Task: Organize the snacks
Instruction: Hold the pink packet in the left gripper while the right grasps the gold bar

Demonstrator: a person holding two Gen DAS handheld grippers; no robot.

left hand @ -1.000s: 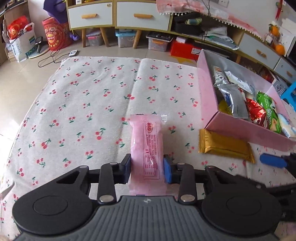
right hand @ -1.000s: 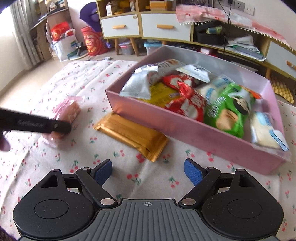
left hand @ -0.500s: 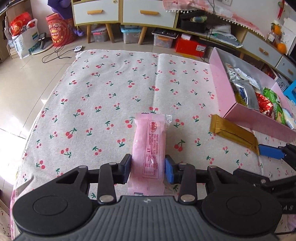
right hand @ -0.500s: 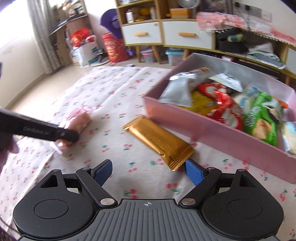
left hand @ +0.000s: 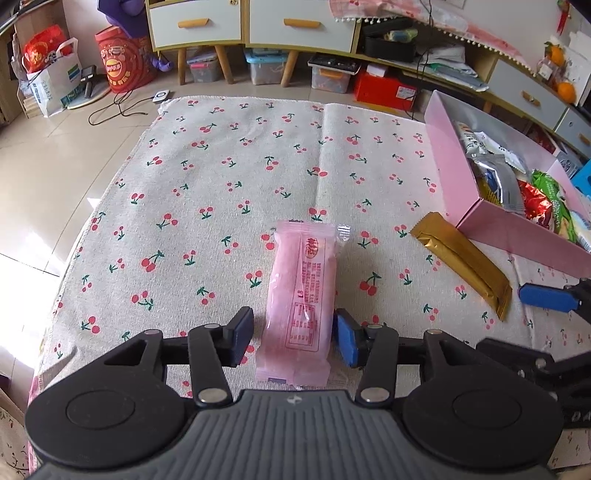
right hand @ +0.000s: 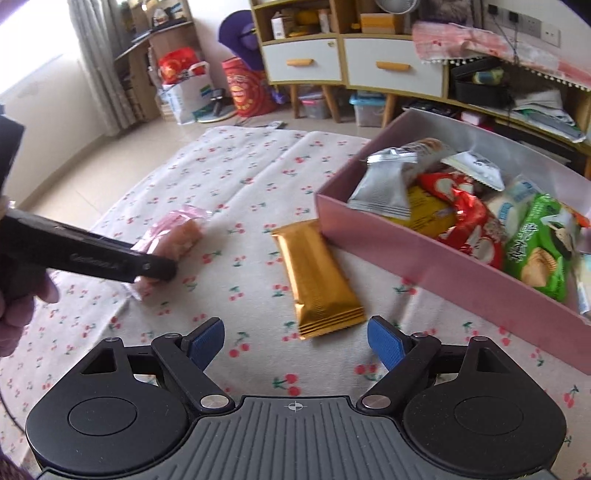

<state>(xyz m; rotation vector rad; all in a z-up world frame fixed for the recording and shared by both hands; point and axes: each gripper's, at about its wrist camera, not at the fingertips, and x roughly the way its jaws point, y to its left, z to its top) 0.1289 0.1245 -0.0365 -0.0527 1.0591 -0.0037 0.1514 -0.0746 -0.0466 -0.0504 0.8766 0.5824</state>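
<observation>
The left claw point(left hand: 293, 338) has just been opening; its jaws stand apart around the pink pack point(left hand: 301, 295), which lies on the table point(left hand: 207, 177) left of the box point(right hand: 417, 254). The right claw point(right hand: 295, 345) gapes empty near the gold bar point(right hand: 317, 277), which lies beside the box.

Bright daylight from left, floor glare, fisheye-curved edges, slight blur

Beyond my cherry-print cloth point(left hand: 229, 177): red bucket point(left hand: 123, 59) and white shopping bag point(left hand: 55, 85) far left, drawer cabinet point(left hand: 251, 22) behind, oranges point(left hand: 565, 90) far right.
</observation>
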